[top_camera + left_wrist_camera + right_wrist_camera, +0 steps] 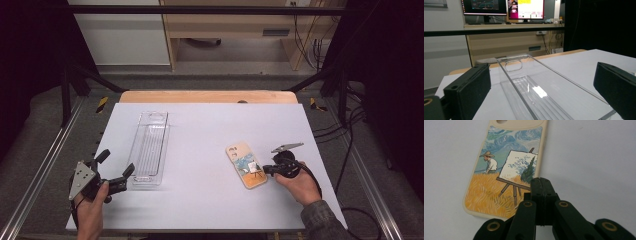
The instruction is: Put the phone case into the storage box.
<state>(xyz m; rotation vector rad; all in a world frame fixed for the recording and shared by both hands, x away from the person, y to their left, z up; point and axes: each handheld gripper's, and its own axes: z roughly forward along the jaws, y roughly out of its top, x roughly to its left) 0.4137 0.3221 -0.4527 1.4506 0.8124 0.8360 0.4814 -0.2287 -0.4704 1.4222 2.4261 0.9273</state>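
High view: white table (200,200), clear tray (150,149) lying lengthwise at left, phone case (245,164) flat at right of middle, painted side up. Left gripper (116,170) parked just beside the tray's near end, jaws spread wide, nothing between them. Right gripper (266,170) touching or nearly touching the case's right edge, held low in a hand (300,186). Left gripper view: tray (541,90) straight ahead between the two open jaws, pads clear of its walls; thin, glossy plastic with a handle slot at the far end; probably light, stiff and slippery, best pinched over one long wall near the close end. Right gripper view: jaws pressed together with no gap, nothing held, tips over the lower right edge of the case (506,170); whether resting on it or just above, cannot tell. Case likely light, thin and somewhat flexible, lying flush on the table with little to catch under; best taken across a long edge, or nudged and tipped first to lift a side, then pinched by the rim.
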